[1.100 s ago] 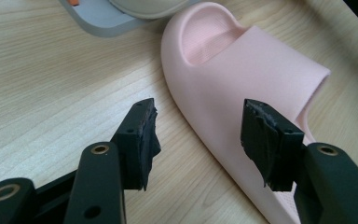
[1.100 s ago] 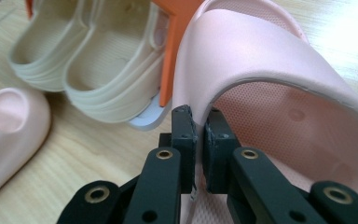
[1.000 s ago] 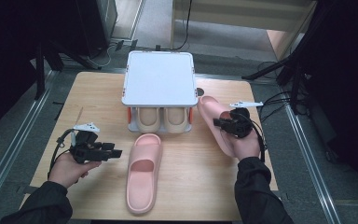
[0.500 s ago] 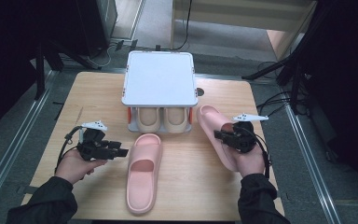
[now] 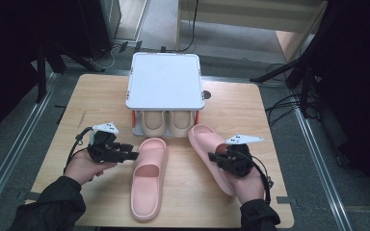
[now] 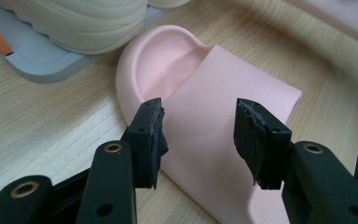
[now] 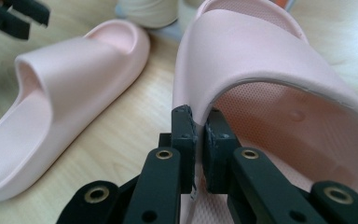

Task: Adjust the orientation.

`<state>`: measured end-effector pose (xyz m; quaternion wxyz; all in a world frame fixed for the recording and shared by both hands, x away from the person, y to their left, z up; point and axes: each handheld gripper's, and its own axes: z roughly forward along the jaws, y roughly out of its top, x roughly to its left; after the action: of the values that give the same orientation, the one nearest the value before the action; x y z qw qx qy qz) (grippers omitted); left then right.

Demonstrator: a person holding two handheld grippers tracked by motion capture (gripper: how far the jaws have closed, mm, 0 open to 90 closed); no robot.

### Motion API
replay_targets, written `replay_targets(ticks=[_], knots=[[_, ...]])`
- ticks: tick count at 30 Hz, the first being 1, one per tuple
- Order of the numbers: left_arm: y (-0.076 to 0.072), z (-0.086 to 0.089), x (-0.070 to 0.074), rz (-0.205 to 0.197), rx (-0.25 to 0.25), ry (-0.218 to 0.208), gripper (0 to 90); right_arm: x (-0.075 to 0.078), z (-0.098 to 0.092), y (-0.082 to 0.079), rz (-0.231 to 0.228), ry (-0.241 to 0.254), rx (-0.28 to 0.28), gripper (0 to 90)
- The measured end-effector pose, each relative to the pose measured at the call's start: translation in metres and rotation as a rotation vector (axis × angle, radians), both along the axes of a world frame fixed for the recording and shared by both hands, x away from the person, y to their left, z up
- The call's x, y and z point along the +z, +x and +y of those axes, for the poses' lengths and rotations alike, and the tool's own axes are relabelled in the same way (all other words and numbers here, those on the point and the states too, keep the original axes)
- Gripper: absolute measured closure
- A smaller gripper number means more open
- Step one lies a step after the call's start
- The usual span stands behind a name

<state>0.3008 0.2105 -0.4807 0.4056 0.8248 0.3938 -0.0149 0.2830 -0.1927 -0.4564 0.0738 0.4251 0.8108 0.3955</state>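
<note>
Light wooden bench point(image 5: 250, 103) stands on grey floor point(image 5: 159, 29). Metal rails point(image 5: 9, 159) run along both sides. Pale wooden furniture point(image 5: 270, 14) sits behind. Black cables point(image 5: 279, 103) trail right. Surroundings dark.

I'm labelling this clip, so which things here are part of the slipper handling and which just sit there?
In the job: left pink slipper between the open left gripper jaws; right pink slipper, its strap pinched by the right gripper.

Lying about: shoe rack, cream slippers, table.
</note>
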Motion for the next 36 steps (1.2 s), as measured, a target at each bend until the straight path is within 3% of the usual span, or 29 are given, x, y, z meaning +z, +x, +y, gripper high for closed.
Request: replay_targets(ticks=[11,19,28,30,36], knots=[[0.003,-0.003,-0.001,0.003,-0.008,0.009,52.3,-0.026,0.034,-0.013,0.067,-0.069,0.085,85.8],[0.002,-0.003,-0.002,0.006,-0.011,0.013,51.6,-0.034,0.050,-0.017,0.058,-0.111,0.102,84.9],[0.001,-0.003,-0.003,0.011,-0.008,0.022,50.3,-0.043,0.071,-0.017,0.062,-0.126,0.137,80.0],[0.001,-0.002,-0.004,0.013,-0.005,0.024,50.0,-0.044,0.073,-0.016,0.064,-0.123,0.143,78.5],[-0.002,0.002,-0.002,-0.003,0.005,0.017,50.4,-0.026,0.055,-0.020,0.042,-0.019,0.140,72.0]])
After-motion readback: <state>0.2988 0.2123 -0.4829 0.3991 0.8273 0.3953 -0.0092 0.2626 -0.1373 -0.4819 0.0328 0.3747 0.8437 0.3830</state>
